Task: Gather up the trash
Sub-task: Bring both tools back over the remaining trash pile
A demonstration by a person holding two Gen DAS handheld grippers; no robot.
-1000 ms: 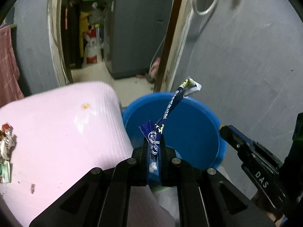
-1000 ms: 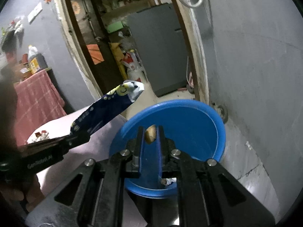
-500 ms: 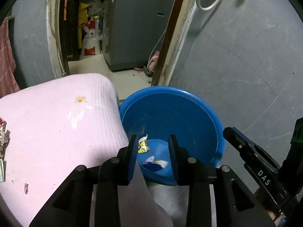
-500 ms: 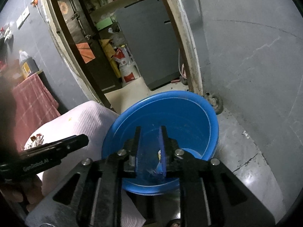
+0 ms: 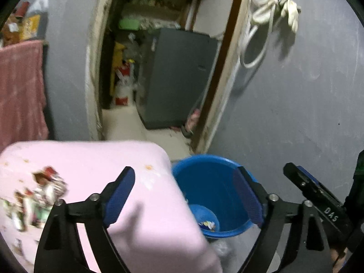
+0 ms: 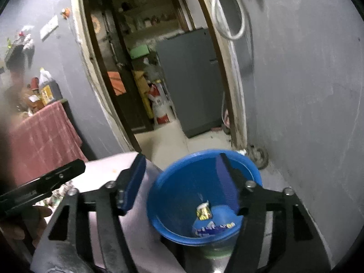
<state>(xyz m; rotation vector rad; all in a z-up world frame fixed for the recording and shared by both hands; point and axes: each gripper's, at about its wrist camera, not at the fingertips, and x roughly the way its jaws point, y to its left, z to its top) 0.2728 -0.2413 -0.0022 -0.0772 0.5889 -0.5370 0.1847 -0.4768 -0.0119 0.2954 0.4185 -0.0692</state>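
A blue plastic bucket (image 5: 218, 182) stands on the floor beside a pink-covered table (image 5: 95, 166); it also shows in the right wrist view (image 6: 182, 195). Wrappers lie in its bottom: a blue one (image 6: 213, 228) and a small yellow one (image 6: 204, 211). My left gripper (image 5: 185, 195) is open and empty above the table edge and bucket. My right gripper (image 6: 182, 182) is open and empty above the bucket. More crumpled wrappers (image 5: 43, 191) lie on the table at the left.
A grey wall (image 5: 295, 113) is at the right, with a white hose (image 5: 252, 45) hanging on it. A doorway leads to a grey cabinet (image 5: 175, 77). A red cloth (image 6: 38, 136) covers a table at the left.
Both grippers opened wide and dropped their wrappers into the bucket. Both have lifted and tilted up, and the left one has swung left over the table.
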